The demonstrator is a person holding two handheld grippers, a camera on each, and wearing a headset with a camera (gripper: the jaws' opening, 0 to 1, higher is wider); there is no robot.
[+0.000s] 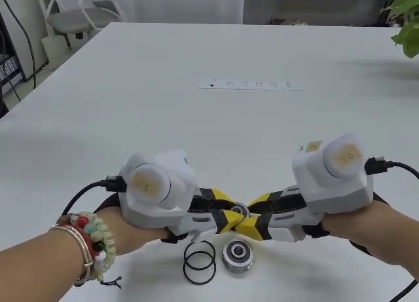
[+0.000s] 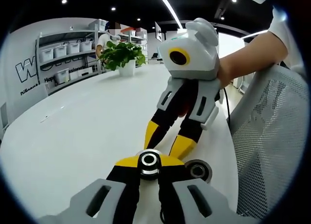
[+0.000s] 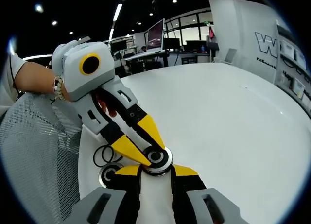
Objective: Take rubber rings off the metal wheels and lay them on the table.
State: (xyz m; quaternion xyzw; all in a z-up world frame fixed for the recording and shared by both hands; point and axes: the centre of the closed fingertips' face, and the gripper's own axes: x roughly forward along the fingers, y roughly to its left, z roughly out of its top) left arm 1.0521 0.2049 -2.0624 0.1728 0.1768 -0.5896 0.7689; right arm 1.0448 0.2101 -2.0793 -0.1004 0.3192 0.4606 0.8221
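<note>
Head view: left gripper (image 1: pixel 228 214) and right gripper (image 1: pixel 253 219) pinch one shiny round wheel (image 1: pixel 239 211). Thin black rings (image 1: pixel 200 261) lie by the desk's (image 1: pixel 196 132) front edge.

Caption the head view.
Left gripper and right gripper grip one metal wheel above two rubber rings and a second wheel on the table.

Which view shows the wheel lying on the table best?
Head view: the wheel lies whole and unobstructed beside two rubber rings. Both gripper views show it small and partly hidden behind yellow jaws.
</note>
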